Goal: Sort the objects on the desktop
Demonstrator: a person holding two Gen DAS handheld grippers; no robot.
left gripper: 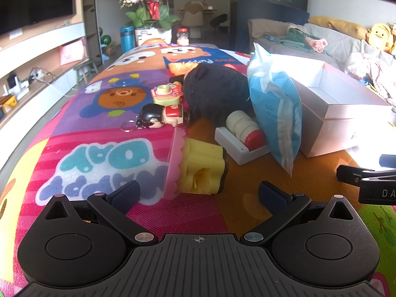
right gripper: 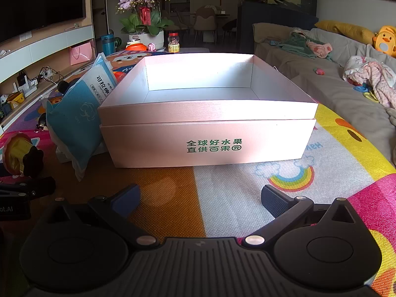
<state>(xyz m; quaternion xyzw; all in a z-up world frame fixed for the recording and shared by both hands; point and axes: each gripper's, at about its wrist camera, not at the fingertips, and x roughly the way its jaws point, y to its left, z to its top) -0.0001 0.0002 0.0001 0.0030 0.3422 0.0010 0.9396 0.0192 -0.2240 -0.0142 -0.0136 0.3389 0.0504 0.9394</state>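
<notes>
My left gripper (left gripper: 199, 194) is open and empty, low over the table, just short of a yellow toy with a pink frilled rim (left gripper: 198, 167) lying on its side. Beyond it lie a doll keychain (left gripper: 160, 117), a small toy camera (left gripper: 167, 94), a black plush (left gripper: 212, 91), a white bottle with a red cap in a white tray (left gripper: 245, 130) and a blue tissue pack (left gripper: 274, 109) leaning on the pink box (left gripper: 341, 123). My right gripper (right gripper: 200, 199) is open and empty, facing the open, empty pink box (right gripper: 208, 133).
A colourful cartoon cloth (left gripper: 111, 153) covers the table. A flower pot (left gripper: 153, 33), a teal flask (left gripper: 126, 38) and a jar (left gripper: 182, 36) stand at the far end. A sofa with clothes (right gripper: 346, 79) lies to the right. The right gripper shows at the left wrist view's right edge (left gripper: 371, 180).
</notes>
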